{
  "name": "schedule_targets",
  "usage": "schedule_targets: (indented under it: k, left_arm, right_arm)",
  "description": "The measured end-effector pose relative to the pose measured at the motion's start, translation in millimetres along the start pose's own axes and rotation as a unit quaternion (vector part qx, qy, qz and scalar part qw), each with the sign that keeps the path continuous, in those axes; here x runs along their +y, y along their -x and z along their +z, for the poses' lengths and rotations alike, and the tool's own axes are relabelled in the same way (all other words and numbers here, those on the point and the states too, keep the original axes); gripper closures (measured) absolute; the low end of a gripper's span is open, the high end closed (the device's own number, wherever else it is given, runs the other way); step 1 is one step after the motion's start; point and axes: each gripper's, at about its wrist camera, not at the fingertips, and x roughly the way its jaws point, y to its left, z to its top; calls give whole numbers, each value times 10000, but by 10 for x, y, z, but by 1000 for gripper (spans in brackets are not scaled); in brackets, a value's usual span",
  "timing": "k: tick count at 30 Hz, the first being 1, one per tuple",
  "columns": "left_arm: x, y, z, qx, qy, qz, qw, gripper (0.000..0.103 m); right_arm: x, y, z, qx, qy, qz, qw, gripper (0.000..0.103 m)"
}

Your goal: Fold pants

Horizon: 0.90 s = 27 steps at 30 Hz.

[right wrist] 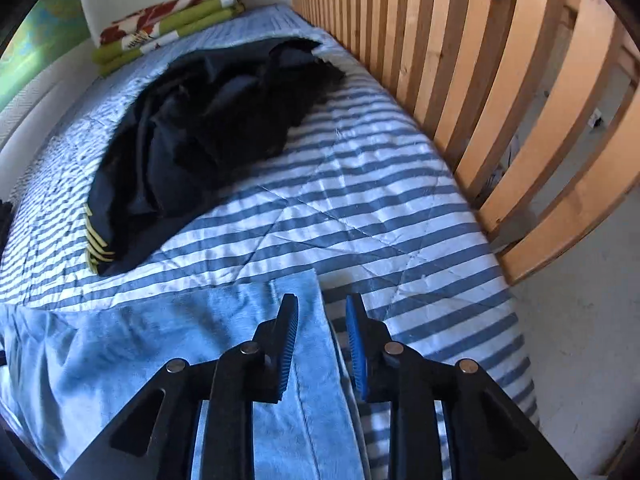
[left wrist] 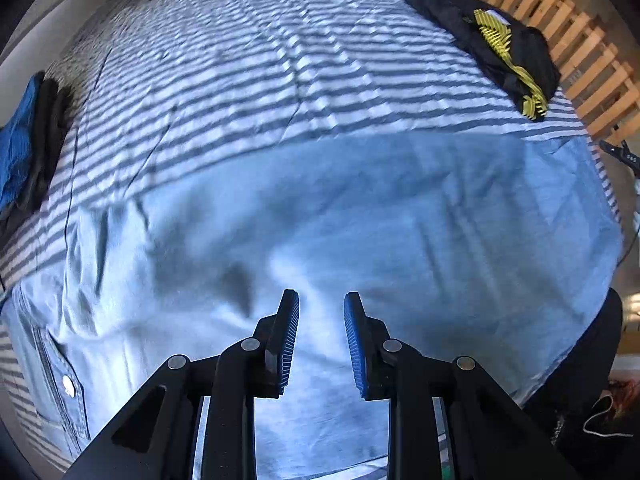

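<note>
1. One pair of light blue pants is seen spread flat across the striped bedspread, at its near edge; a fold is judged to be in preparation.
2. One dark garment is left farther up the bed.
3. Two grippers are counted: the left gripper and right gripper are held with jaws parted, nothing pinched. Next, an edge must be grasped.

Left hand-held gripper and right hand-held gripper angled downward, jaws parted.
</note>
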Motion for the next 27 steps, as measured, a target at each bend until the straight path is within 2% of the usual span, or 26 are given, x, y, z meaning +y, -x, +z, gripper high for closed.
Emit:
schedule_targets:
  k: [2,3,4,8,11,14,15,17,18,19,21,24,26,27]
  left_arm:
    - [-251,84,227,-203,-390,-114,9990,71]
    - [-369,87,335,-253,-580,-128,9979,58]
    - [-510,64,466,-296,-791,-118,9964,50]
    - [-1033,-169,932,-486,-1414,-199,9886,49]
    - [-1289,-501,1174,-158,-1699,-264,9850,49]
    - [-1414,-746,1270,158,-1680,-436,9847,49]
    - [-1443,-783,1279,206,-1695,-504,9840,50]
    - [-1490,-781,1272,173,-1799,-628,9815,60]
    - [-1495,-751,1264,105,-1848,-621,9808,75]
    - [-1495,-729,1265,68,-1865,-597,9806,86]
    - [-1440,-660,1255,-3,-1785,-597,9821,101]
    - [-1391,-596,1230,-36,-1780,-671,9817,101]
    - [-1381,-568,1225,-132,-1808,-614,9815,100]
    - [-1384,-562,1236,-200,-1789,-572,9820,97]
  right_arm:
    - [179,117,-31,58,218,362,9991,81]
    - [330,142,-60,137,400,516,9978,80]
    - [416,150,-54,184,574,589,9964,80]
    - [782,36,-260,355,1213,322,9915,77]
    - [722,-106,-451,650,1012,281,9923,77]
    - [480,-142,-557,808,704,157,9941,77]
    - [405,-136,-585,837,613,136,9945,77]
    - [288,-152,-620,879,466,94,9950,77]
    - [248,-163,-632,892,417,107,9951,77]
    - [225,-162,-637,883,398,126,9952,77]
    - [231,-153,-653,851,452,43,9953,77]
    - [293,-184,-653,792,628,-112,9948,76]
    - [285,-201,-641,805,585,-66,9950,75]
    - [275,-198,-638,818,577,-35,9950,75]
